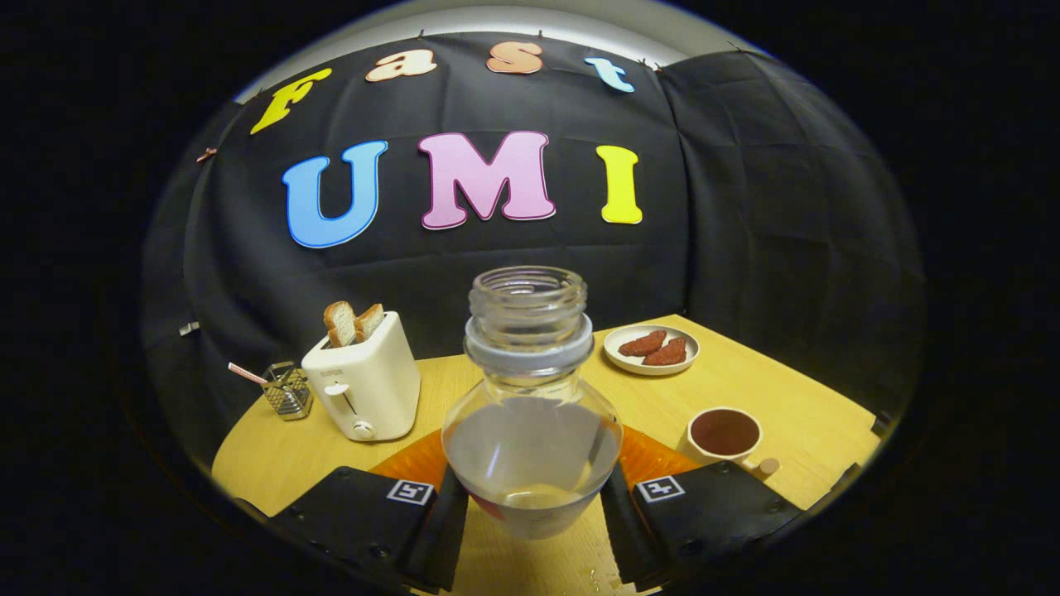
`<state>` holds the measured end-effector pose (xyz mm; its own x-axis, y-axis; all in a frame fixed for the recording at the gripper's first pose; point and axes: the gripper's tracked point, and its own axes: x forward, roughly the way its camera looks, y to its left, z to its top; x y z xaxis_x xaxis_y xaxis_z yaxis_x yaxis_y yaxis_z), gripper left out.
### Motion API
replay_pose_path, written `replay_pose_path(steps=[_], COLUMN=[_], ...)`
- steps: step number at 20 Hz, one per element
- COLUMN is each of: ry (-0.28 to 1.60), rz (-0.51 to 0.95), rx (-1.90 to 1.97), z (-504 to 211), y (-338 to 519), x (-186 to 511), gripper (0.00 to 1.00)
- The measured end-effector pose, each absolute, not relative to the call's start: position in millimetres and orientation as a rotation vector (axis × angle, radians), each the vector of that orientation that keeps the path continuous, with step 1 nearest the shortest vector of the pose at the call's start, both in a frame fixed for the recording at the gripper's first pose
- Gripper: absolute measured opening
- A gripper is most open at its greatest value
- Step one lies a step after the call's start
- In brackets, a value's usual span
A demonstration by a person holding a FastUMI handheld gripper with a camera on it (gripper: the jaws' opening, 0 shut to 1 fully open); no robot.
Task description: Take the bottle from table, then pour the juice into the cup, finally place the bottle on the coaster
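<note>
Gripping the clear bottle on both flanks, the gripper has its two fingers pressed against the lower body of the glass, one on each side, so the bottle sits between them. It stands upright with no cap on its threaded mouth, and a pale liquid fills its lower part. Under and just behind the bottle an orange coaster shows past both sides of the glass, lying on the wooden table; whether the bottle's base touches it cannot be told.

Just beyond the right finger stands a cup with dark liquid inside, close to the coaster's right rim. Farther back, near the table's far edge, a small white plate carries two reddish pieces of food. On the left side, a white toaster holds two slices of bread poking from its slots. Just beside it, toward the table's left edge, sits a small wire holder with a striped straw sticking out.
</note>
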<state>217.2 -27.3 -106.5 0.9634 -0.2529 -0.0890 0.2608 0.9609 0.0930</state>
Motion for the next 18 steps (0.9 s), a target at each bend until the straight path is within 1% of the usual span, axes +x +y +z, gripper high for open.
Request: replay_pose_path(steps=[8,18], ry=[0.062,0.075], rz=[-0.264,-0.278], rx=[-0.007,0.013], z=[-101.8,-123.3], y=[-25.2,-33.6], x=[279.9,335.7], gripper=[0.73,0.75])
